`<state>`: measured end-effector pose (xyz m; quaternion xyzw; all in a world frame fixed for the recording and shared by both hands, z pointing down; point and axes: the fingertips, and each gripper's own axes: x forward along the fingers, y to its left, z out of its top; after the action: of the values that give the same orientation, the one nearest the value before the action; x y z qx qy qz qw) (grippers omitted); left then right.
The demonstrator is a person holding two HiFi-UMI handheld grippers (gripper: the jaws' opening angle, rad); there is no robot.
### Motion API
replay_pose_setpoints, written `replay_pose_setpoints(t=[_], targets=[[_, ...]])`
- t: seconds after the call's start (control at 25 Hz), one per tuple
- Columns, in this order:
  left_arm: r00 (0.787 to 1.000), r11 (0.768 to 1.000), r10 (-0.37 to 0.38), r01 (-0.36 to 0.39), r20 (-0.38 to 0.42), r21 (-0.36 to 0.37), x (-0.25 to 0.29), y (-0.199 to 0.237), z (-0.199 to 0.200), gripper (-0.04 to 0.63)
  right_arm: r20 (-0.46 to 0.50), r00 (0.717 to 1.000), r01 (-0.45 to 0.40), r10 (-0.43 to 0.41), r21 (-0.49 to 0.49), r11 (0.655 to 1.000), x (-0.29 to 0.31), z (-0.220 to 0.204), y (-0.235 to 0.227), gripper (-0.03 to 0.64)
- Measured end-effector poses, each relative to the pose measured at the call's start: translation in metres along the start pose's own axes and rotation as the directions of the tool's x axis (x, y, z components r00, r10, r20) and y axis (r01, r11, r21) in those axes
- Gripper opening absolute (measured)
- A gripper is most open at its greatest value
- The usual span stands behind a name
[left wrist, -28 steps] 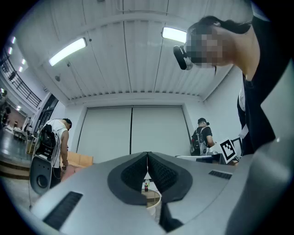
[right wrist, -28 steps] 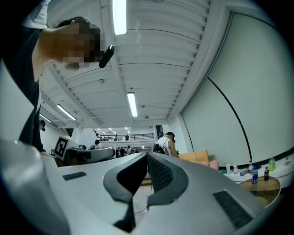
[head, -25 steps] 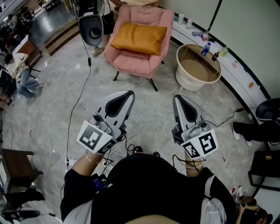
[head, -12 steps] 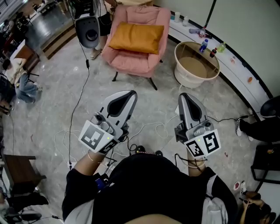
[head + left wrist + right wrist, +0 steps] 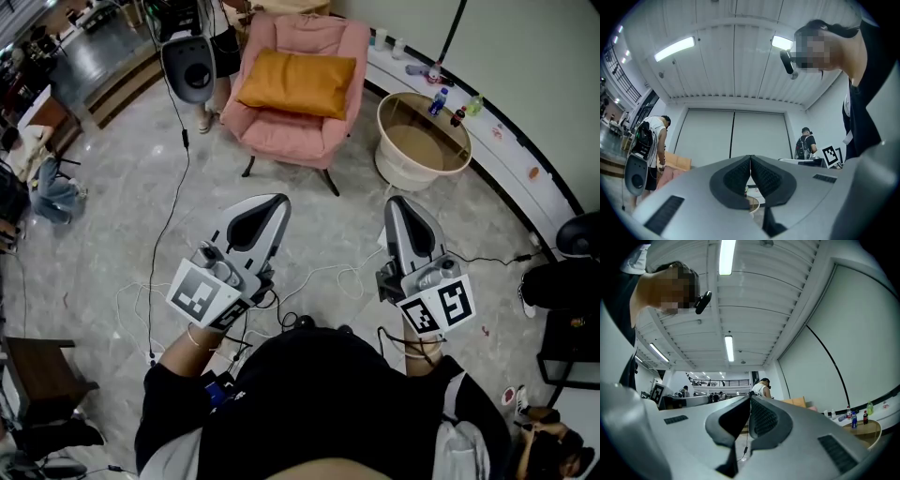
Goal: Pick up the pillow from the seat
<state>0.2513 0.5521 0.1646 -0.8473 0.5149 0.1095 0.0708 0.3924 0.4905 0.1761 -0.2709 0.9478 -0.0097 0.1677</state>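
Fingers (image 5: pixel 738 177) on my left gripper (image 5: pixel 277 200) and right gripper (image 5: pixel 397 202) are pressed together, holding nothing, while the orange pillow (image 5: pixel 296 82) lies on the pink chair (image 5: pixel 281 136), well ahead of them.

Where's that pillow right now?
In the head view, the orange pillow lies on the pink armchair at top centre, with the round tub to its right.

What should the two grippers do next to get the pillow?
Probably carry both forward toward the orange pillow on the pink armchair. The left gripper and right gripper are far short of it, jaws shut on nothing, so opening comes later.
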Motion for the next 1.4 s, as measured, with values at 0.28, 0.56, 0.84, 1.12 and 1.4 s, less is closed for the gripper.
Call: replay_pose_setpoints(t=[0.28, 0.56, 0.84, 1.12, 1.4], targets=[[1.000, 1.000, -0.004, 0.005, 0.027, -0.013, -0.023, 0.028, 0.003, 0.011, 0.005, 1.000, 0.004, -0.004, -0.024, 1.000, 0.017, -0.008, 0.025, 0.023], [0.999, 0.999, -0.029, 0.030, 0.025, -0.032, -0.016, 0.032, -0.001, 0.011, -0.013, 0.999, 0.029, -0.030, -0.027, 0.999, 0.020, -0.010, 0.020, 0.023], [0.999, 0.999, -0.029, 0.030, 0.015, -0.036, 0.012, 0.040, -0.006, 0.011, -0.011, 0.999, 0.033, -0.034, -0.030, 0.999, 0.032, -0.007, -0.008, 0.023], [0.999, 1.000, -0.007, 0.008, -0.046, 0.029, 0.021, 0.048, -0.022, 0.011, -0.064, 0.998, 0.002, -0.006, -0.066, 0.998, 0.043, -0.020, -0.013, 0.022], [0.987, 0.988, 0.024, 0.001, -0.160, 0.153, 0.057, 0.051, -0.054, 0.011, -0.073, 0.997, -0.010, 0.007, -0.043, 0.999, 0.051, -0.027, -0.050, 0.023]])
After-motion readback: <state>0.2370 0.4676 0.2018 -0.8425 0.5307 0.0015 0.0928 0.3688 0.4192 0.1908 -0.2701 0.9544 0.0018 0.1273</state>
